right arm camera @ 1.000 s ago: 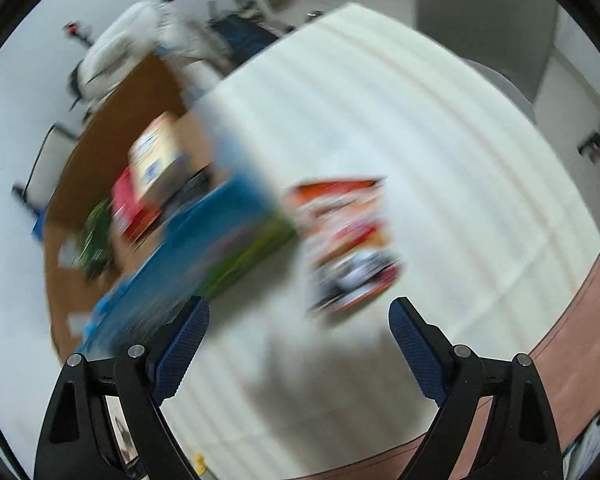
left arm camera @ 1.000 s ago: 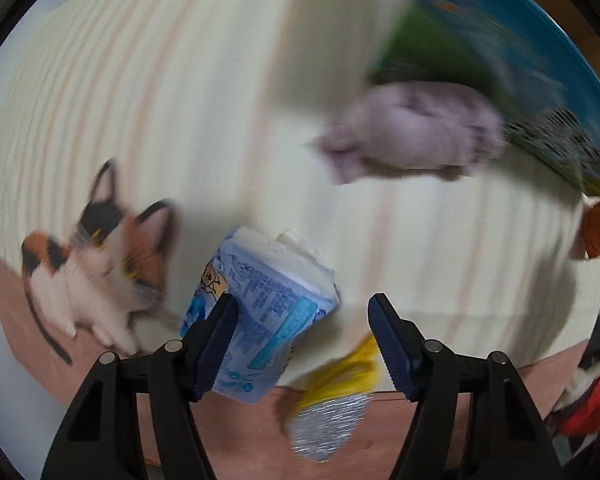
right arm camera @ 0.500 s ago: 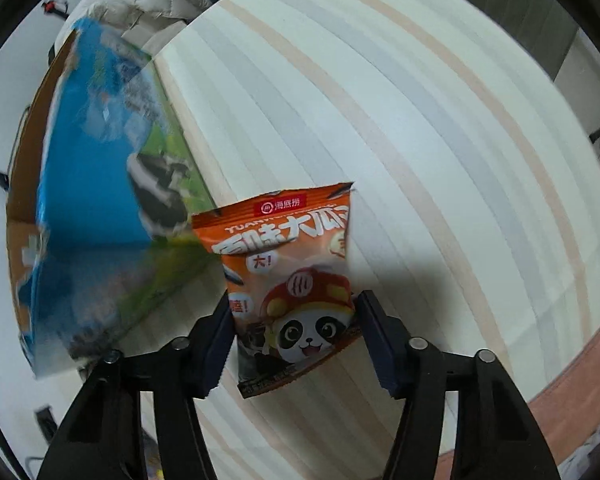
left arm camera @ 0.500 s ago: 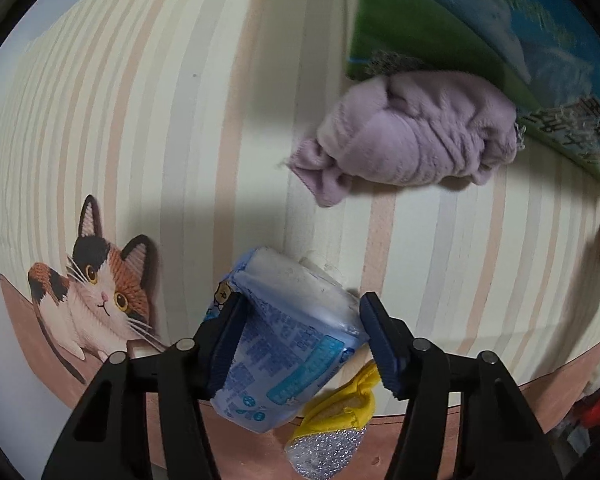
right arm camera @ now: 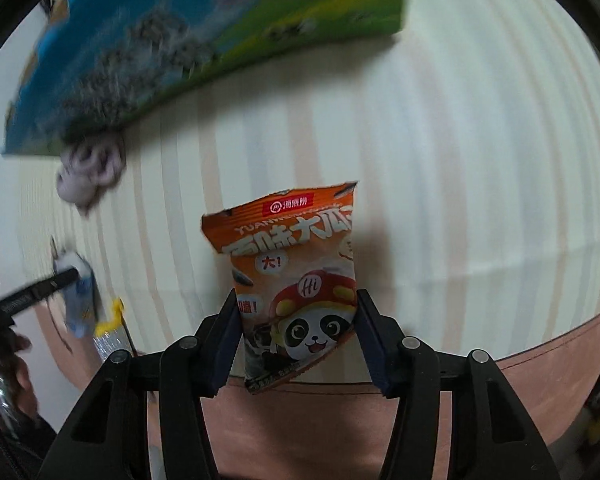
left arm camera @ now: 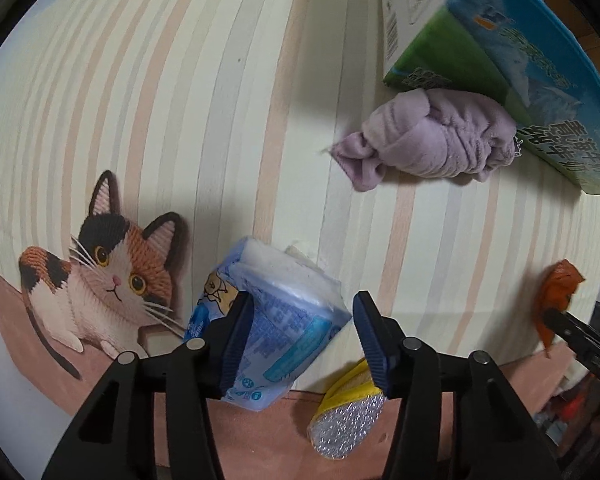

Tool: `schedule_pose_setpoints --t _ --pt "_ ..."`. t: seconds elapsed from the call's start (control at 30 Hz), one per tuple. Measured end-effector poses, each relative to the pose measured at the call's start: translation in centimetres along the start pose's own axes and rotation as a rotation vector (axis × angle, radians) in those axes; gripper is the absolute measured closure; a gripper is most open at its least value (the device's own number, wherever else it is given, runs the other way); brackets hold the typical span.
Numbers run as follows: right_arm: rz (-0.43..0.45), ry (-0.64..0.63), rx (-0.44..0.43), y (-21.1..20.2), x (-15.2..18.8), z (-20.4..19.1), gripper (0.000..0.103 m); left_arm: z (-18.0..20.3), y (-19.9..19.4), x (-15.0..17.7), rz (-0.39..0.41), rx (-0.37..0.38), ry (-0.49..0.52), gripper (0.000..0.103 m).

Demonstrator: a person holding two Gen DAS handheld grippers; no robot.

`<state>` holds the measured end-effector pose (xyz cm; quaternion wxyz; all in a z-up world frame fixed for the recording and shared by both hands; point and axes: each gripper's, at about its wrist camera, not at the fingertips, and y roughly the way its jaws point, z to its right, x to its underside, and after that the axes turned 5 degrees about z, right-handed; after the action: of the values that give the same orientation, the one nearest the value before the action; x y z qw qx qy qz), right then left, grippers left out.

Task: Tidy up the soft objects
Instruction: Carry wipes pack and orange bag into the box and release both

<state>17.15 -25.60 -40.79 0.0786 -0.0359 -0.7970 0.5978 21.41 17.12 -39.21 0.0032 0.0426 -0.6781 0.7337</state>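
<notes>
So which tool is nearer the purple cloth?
Left. The left tool, closed on the tissue pack, sits just below the purple cloth; the right tool is further off.

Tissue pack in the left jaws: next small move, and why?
Probably lift it straight up a little. The left gripper has its jaws on both sides of the tissue pack, which seems gripped. The yellow sponge lies just beside it and the purple cloth lies ahead, so rising first avoids dragging either.
</notes>
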Motion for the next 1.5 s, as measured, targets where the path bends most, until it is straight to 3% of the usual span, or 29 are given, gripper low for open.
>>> schedule_pose_setpoints --t 0.17,0.33,0.43,0.5,0.57,0.6,0.67,0.73,0.83,1.1,1.27,1.37,1.5 --pt "-0.014 -0.035 0.013 0.8 -0.9 -2.3 0.023 -2.2 -1.1 0.2 0.008 -0.026 0.052 0.049" --pt "-0.019 -0.067 0.047 0.8 -1.8 -3.8 0.023 -2.6 -1.3 1.2 -0.009 -0.088 0.181 0.042" --pt "-0.043 -0.077 0.059 2.0 -2.9 -5.0 0.023 -3.1 0.6 2.1 -0.068 -0.127 0.238 0.042" --pt "-0.065 -0.082 0.071 2.8 -2.8 -5.5 0.023 -4.0 2.6 2.4 -0.12 -0.14 0.238 0.042" --pt "-0.073 -0.082 0.081 3.5 -2.5 -5.6 0.024 -4.5 3.0 2.6 -0.09 -0.168 0.227 0.042" --pt "-0.067 -0.085 0.088 3.8 -2.4 -5.9 0.032 -5.0 2.9 2.7 -0.072 -0.163 0.207 0.042" --pt "-0.048 -0.097 0.103 4.1 -2.3 -6.1 0.045 -5.7 2.4 2.6 -0.048 -0.136 0.156 0.049" --pt "-0.027 -0.11 0.105 4.0 -2.1 -6.5 0.045 -6.6 1.6 2.8 -0.028 -0.097 0.122 0.061" --pt "0.0 -0.128 0.099 3.5 -1.6 -7.4 0.046 -7.1 0.2 3.2 0.003 -0.083 0.104 0.069" --pt "0.095 -0.17 -0.059 -4.4 -1.0 -9.9 0.046 -5.4 -8.2 3.6 0.147 0.074 0.077 0.071" --pt "0.178 -0.184 -0.177 -11.9 -2.8 -11.1 0.046 -0.7 -16.6 1.2 0.243 0.209 0.096 0.071" --pt "0.22 -0.19 -0.222 -15.4 -5.1 -11.8 0.047 4.2 -18.2 -2.4 0.257 0.259 0.106 0.071" --pt "0.265 -0.206 -0.186 -16.7 -10.0 -13.2 0.046 9.5 -16.9 -7.8 0.227 0.284 0.11 0.071"
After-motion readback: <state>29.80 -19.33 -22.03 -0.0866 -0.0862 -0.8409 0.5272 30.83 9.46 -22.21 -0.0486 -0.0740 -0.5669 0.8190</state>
